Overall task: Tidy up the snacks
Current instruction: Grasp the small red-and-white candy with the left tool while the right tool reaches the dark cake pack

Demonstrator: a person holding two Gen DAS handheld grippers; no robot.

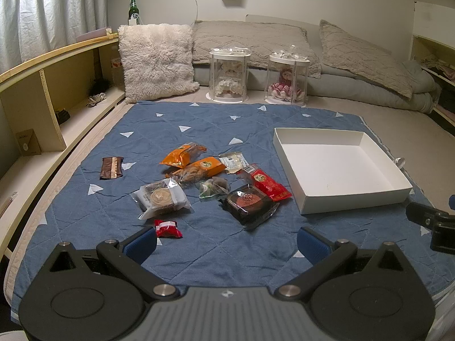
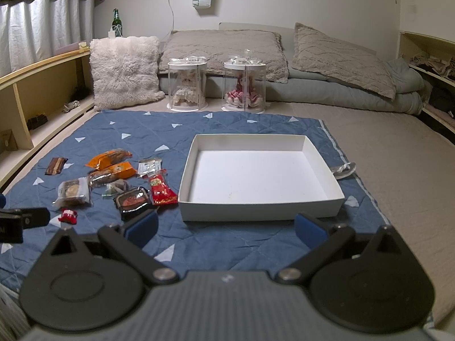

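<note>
Several wrapped snacks lie on a blue quilted mat (image 1: 216, 119): two orange packs (image 1: 183, 155), a brown bar (image 1: 111, 167), a clear-wrapped round pastry (image 1: 160, 197), a dark mooncake pack (image 1: 248, 202), a red pack (image 1: 268, 184) and a small red candy (image 1: 167, 228). An empty white box (image 1: 338, 167) sits right of them; it also shows in the right wrist view (image 2: 256, 176). My left gripper (image 1: 226, 244) is open, just short of the snacks. My right gripper (image 2: 226, 228) is open before the box's near wall.
Two clear doll cases (image 1: 229, 76) (image 1: 287, 78), a fluffy cushion (image 1: 156, 59) and grey pillows (image 1: 250, 39) lie beyond the mat. A wooden shelf (image 1: 51, 91) runs along the left. A clear plastic spoon (image 2: 344, 169) lies right of the box.
</note>
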